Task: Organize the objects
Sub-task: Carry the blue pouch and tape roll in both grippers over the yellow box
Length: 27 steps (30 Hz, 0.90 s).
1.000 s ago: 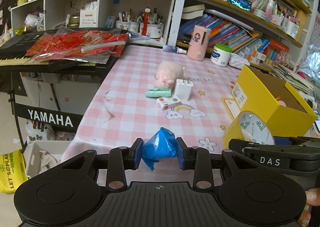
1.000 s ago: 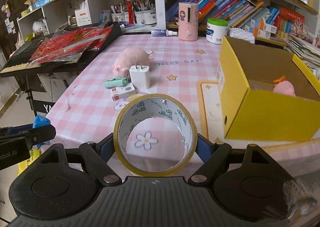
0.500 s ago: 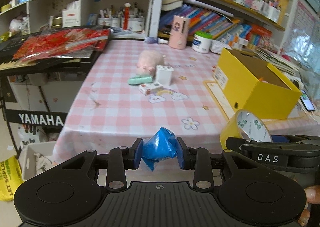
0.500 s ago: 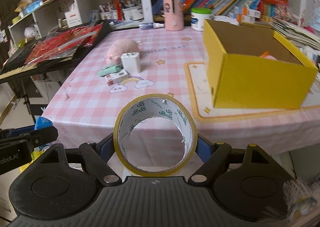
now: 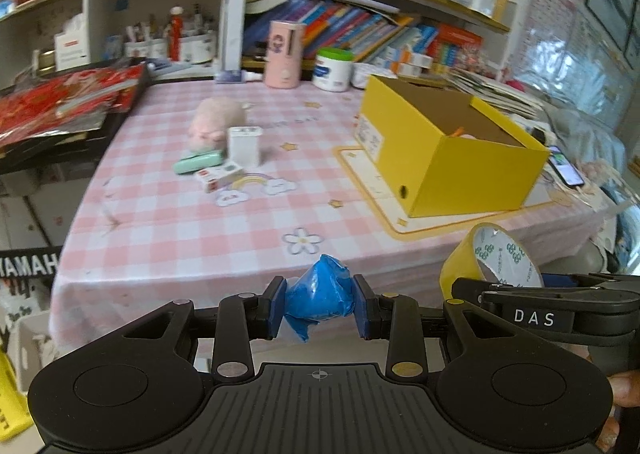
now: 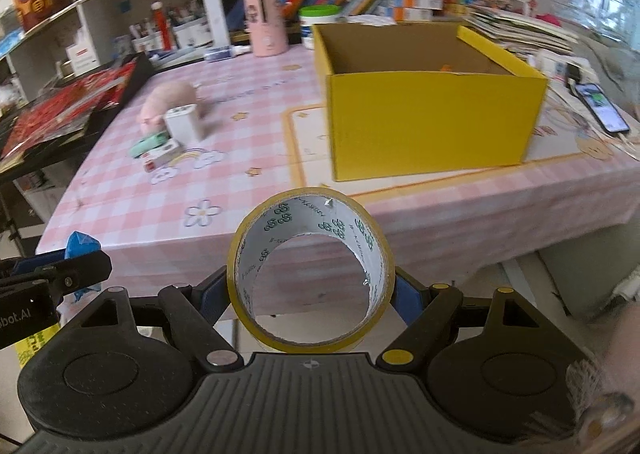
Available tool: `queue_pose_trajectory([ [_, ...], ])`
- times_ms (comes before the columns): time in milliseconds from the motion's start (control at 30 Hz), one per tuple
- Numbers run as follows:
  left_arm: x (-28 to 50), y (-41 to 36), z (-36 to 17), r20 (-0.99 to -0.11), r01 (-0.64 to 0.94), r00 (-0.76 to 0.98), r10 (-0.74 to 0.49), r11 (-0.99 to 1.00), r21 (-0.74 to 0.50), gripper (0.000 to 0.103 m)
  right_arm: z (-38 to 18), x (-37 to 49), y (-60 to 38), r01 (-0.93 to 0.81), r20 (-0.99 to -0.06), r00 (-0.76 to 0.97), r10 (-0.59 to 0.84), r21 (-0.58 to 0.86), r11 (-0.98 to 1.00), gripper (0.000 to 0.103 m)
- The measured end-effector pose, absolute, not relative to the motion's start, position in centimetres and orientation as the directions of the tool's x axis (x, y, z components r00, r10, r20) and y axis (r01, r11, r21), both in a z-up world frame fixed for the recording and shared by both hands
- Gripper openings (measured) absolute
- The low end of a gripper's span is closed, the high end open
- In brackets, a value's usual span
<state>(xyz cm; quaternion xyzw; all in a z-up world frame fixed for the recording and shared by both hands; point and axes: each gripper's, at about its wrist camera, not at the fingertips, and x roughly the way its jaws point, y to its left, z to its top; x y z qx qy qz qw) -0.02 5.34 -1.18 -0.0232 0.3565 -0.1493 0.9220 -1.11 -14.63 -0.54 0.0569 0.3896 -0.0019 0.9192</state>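
Black gripper (image 5: 319,308) — blue-padded jaws

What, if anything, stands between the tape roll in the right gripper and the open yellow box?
Nothing visible: only bare tablecloth lies between the tape roll and the yellow box, whose top is open.

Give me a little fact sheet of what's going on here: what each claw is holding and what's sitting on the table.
left gripper: shut on a crumpled blue wrapper
right gripper: shut on a roll of yellow tape, held by its outer sides
table: pink checked cloth
box: open yellow box on the right side of the table
loose items: pink plush toy, white charger, green case, small white and red box, grouped on the left
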Motion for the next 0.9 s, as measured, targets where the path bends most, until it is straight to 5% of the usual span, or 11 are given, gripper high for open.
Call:
queue_pose_trajectory([
  [900, 2.9, -2.8, -0.8, -0.645, 0.426, 0.641, -0.416, 0.892, -0.151, 0.033, -0.4, -1.3, -22.7, 0.238, -0.729, 0.679, -0.088, 0.106, 0.965, 0.080],
])
